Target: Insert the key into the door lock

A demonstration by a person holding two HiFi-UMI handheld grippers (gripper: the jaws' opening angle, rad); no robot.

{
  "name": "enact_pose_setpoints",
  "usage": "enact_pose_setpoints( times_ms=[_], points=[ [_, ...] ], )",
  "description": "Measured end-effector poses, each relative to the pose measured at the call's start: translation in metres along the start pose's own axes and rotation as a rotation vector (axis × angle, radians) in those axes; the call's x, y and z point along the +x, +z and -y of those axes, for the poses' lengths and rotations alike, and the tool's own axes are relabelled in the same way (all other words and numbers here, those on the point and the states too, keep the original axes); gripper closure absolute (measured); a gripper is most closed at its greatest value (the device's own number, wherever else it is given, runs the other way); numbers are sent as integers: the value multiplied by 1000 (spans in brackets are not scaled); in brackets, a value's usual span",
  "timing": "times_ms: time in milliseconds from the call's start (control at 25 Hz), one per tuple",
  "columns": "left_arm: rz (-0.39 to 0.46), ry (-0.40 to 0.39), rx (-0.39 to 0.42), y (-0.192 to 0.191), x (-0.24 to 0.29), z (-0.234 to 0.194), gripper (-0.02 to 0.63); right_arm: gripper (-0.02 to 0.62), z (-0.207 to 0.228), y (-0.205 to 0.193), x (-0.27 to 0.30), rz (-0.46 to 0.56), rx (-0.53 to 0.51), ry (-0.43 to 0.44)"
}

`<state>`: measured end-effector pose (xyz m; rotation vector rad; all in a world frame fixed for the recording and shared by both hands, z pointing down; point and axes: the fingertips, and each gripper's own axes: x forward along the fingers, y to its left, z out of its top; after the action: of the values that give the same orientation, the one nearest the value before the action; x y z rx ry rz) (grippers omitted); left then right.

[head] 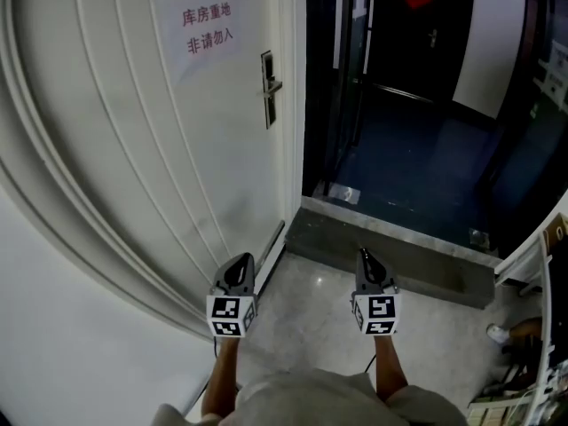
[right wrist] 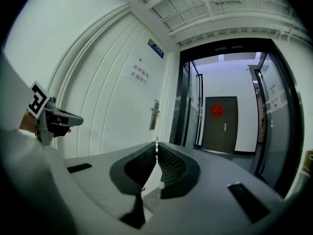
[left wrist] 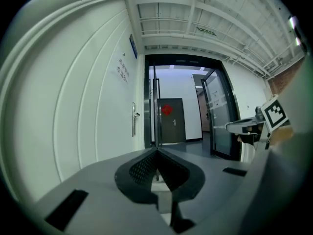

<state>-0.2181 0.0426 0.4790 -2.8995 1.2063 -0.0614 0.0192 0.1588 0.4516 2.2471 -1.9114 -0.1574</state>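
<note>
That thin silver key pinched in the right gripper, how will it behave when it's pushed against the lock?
The thin silver key looks like metal, so probably stiff, not floppy. Only a small tip shows beyond the closed jaws of the right gripper, so it may twist or slip back if pushed off-axis. It looks small, so likely light.

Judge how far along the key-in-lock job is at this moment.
Done: the right gripper has its jaws shut on what looks like the key, a thin metal tip. In hand: the approach, with the door lock far ahead. Left: reach the door lock, insert the key.
</note>
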Motion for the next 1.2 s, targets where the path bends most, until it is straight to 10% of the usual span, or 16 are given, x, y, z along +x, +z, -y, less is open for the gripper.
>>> enact_pose_setpoints(
  times_ms=[520,1200],
  points=[
    [-65,-3,2,-23,116,-14,589,566,43,-45,104,-66,19,26],
    [-75,114,-3,9,441,-61,589,565,197,-24,431,-9,-23,164]
  ],
)
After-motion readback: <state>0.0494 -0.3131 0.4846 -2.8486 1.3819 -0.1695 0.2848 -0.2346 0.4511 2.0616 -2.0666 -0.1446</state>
